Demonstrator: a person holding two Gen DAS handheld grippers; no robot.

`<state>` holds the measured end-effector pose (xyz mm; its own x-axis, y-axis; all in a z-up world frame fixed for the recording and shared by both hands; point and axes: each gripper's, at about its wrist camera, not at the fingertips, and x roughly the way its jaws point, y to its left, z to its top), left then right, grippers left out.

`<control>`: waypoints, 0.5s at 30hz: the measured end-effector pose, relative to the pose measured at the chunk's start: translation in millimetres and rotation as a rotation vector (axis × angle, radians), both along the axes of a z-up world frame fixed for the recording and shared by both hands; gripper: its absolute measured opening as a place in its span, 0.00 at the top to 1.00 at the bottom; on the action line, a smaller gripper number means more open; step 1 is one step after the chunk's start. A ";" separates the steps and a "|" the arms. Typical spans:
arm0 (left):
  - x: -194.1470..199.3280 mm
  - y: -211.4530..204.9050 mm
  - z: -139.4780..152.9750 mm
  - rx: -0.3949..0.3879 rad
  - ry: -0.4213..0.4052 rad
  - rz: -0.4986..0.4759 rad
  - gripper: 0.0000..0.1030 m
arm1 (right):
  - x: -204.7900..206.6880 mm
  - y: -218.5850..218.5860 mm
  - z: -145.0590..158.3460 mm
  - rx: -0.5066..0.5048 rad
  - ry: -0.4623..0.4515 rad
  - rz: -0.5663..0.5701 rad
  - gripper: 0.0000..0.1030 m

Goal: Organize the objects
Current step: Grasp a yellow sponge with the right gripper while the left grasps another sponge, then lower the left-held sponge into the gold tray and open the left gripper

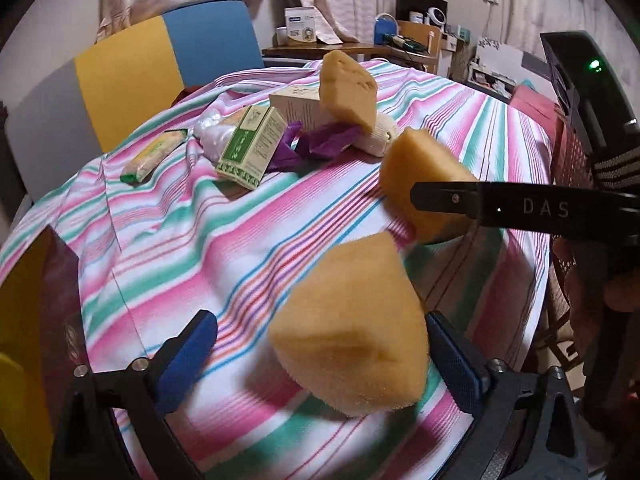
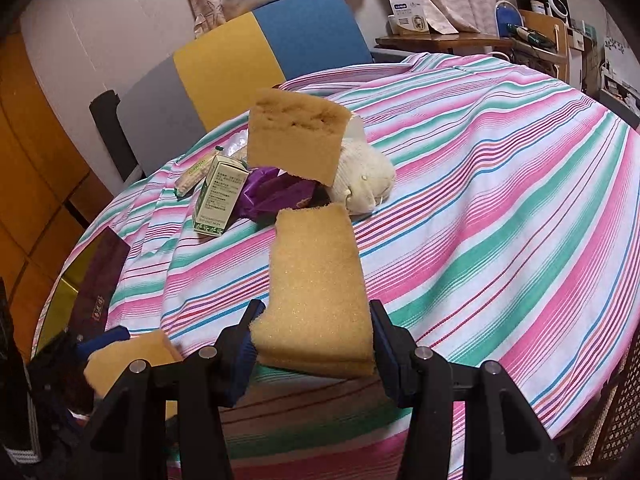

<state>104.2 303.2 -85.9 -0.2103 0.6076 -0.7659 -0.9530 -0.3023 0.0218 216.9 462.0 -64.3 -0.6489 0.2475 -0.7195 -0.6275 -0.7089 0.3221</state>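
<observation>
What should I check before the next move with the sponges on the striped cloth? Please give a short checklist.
1. Right tongs grip their sponge: ok, both pads press its sides.
2. Left tongs around the near sponge: not ok; the right pad sits at it, the left pad stands clear.
3. The two tools apart: ok, the right tool is beyond the near sponge.
4. Third sponge stable on the pile: cannot tell; it leans on the boxes and the white bundle.
5. Free cloth for putting down: ok, bare stripes to the right.
</observation>
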 end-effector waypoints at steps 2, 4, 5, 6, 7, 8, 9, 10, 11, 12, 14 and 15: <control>3.0 -1.6 -3.1 0.003 -0.011 0.002 0.22 | -0.1 -0.7 0.2 0.004 -0.002 0.001 0.50; 8.5 -4.9 -4.0 0.014 -0.015 0.004 0.31 | -0.6 -1.1 0.0 0.008 -0.005 0.001 0.50; 11.1 -5.6 -4.0 0.020 -0.014 0.004 0.36 | -0.8 -1.3 -0.1 0.010 -0.006 0.001 0.50; 13.9 -6.8 -3.3 0.024 -0.013 0.008 0.39 | -1.1 -1.6 -0.2 0.011 -0.007 -0.002 0.50; 16.3 -8.3 -2.0 0.030 -0.015 0.013 0.44 | -1.3 -1.9 -0.4 0.013 -0.008 -0.004 0.50; 18.4 -10.2 -0.8 0.037 -0.015 0.018 0.47 | -2.0 -2.6 -0.5 0.015 -0.011 -0.007 0.50; 20.0 -12.3 0.8 0.042 -0.015 0.029 0.47 | -2.4 -3.1 -0.7 0.018 -0.013 -0.008 0.50; 20.6 -14.0 2.3 0.048 -0.019 0.040 0.49 | -2.9 -3.9 -0.7 0.023 -0.018 -0.009 0.50; 20.7 -16.2 3.8 0.053 -0.025 0.049 0.50 | -3.8 -4.9 -0.7 0.030 -0.025 -0.008 0.50; 19.8 -20.3 6.2 0.064 -0.036 0.066 0.51 | -4.7 -5.7 -0.6 0.036 -0.030 -0.007 0.50; 16.6 -26.7 9.4 0.084 -0.062 0.087 0.52 | -5.7 -7.5 -0.2 0.048 -0.042 -0.008 0.50; 13.4 -32.0 11.8 0.098 -0.082 0.106 0.53 | -6.2 -8.3 -0.1 0.052 -0.047 -0.009 0.50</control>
<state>117.6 271.1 -74.1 -0.2163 0.6582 -0.7211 -0.9129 -0.3983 -0.0897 210.7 453.7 -64.4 -0.6120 0.2910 -0.7354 -0.6479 -0.7177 0.2552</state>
